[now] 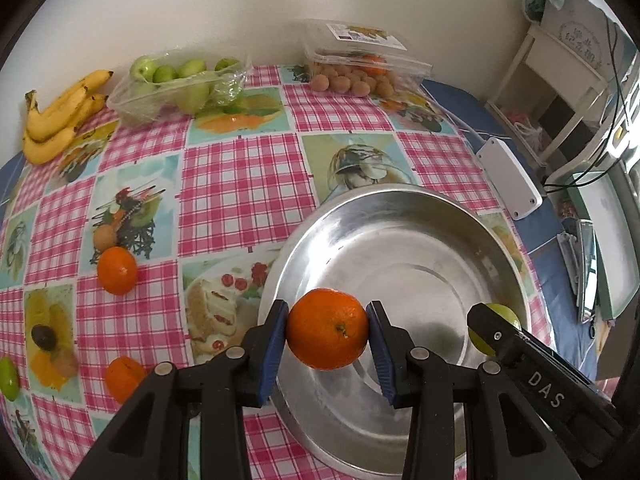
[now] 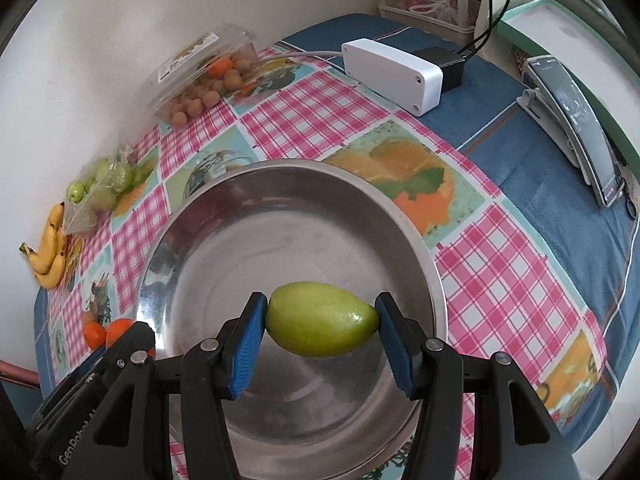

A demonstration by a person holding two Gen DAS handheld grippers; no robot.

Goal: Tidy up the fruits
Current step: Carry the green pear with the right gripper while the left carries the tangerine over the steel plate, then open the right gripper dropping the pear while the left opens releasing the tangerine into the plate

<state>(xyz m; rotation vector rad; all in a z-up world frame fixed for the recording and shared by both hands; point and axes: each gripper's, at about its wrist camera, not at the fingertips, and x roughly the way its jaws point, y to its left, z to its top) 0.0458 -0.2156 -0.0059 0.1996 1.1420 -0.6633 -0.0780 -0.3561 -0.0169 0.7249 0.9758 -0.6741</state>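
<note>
Your left gripper (image 1: 327,330) clamps an orange (image 1: 327,329) above the near-left part of the steel bowl (image 1: 420,216). Your right gripper (image 2: 320,322) grips a green fruit (image 2: 322,319) over the bowl's near side. Farther left lie two more oranges (image 1: 117,270); bananas (image 1: 60,114) sit by the wall.

"DAS" on right claw (image 1: 496,334), "GenRobot" on left claw (image 2: 132,344)

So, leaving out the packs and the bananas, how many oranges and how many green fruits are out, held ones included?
Oranges: 3 (held orange in left tongs; loose oranges and)
Green fruits: 2 (held green fruit in right tongs; loose green fruit)
Total: 5
</note>
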